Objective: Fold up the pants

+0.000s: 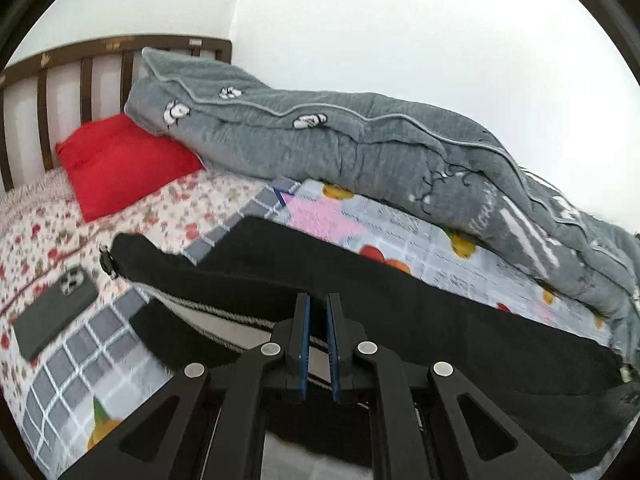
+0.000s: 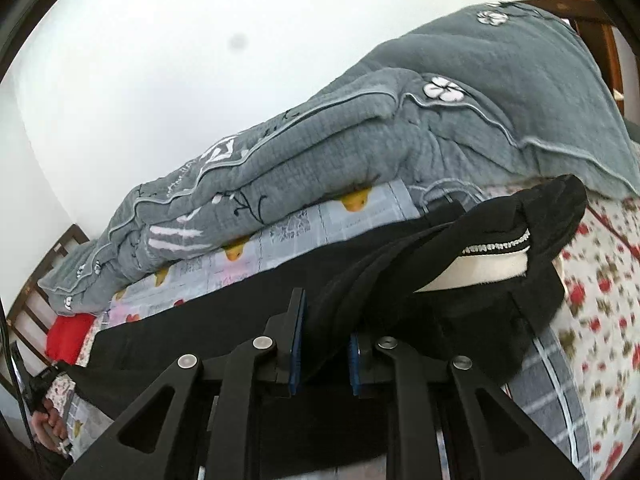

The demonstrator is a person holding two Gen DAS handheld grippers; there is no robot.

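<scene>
**Pants lifted at both ends, fold not yet closed**

The black pants lie stretched across the bed, on a checked fruit-print sheet. In my judgement the fold is only at its beginning: the cloth is gripped and raised, but no layer is yet laid over another.

In the left view, the left gripper has its fingers nearly together, pinching a striped edge of the pants. A phone rests at 9 o'clock, a red pillow at 10 o'clock, a grey quilt at 1 o'clock.

In the right view, the right gripper has its fingers clamped on a thick bunch of the pants near the waistband, which hangs open at 2 o'clock.

Count: one pair of pants, two grippers, one phone, one pillow, one quilt.
</scene>
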